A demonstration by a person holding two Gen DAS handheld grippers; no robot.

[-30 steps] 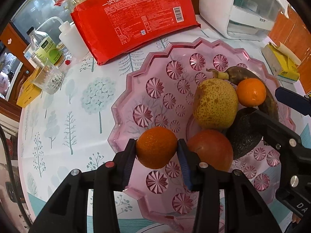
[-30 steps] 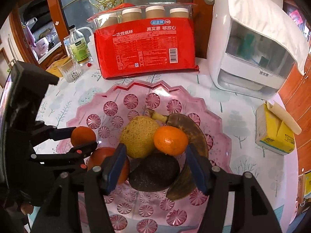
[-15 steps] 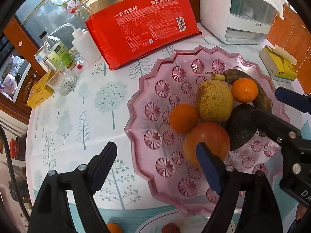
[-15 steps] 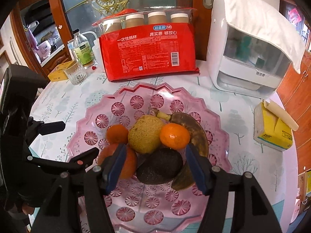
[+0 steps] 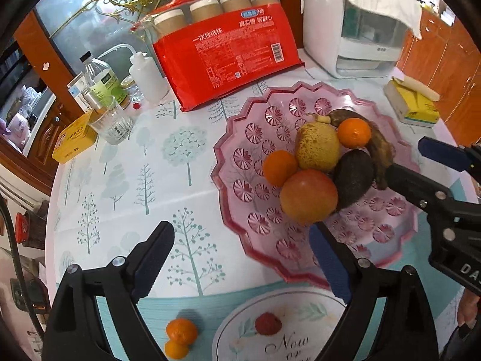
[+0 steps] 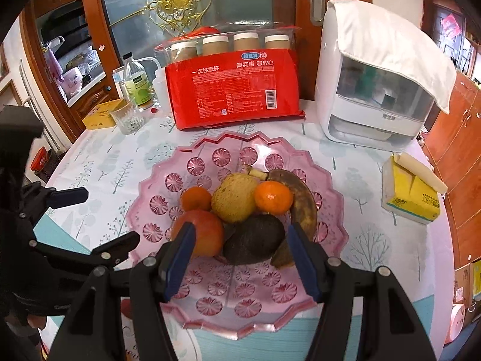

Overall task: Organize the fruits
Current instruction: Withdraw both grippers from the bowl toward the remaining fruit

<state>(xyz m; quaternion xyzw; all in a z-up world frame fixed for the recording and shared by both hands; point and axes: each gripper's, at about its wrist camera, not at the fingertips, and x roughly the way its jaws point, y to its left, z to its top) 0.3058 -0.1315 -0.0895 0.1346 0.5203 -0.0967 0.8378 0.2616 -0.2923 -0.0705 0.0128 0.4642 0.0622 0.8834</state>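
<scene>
A red cup pack (image 6: 236, 90) stands beside a white appliance (image 6: 375, 78).

1. The red pack of paper cups (image 6: 234, 90) carries white Chinese print: "一次性纸杯" at upper left and "真实惠 够放心" at upper right, under a small blue oval logo too small to read. A white barcode patch sits on its right side; the fine print is illegible.
2. The round mat (image 5: 279, 334) at the near edge of the worktop shows the script word "Now".
3. The right hand-held gripper (image 5: 445, 192) body bears white letters "DA", cut off by the frame edge.
</scene>
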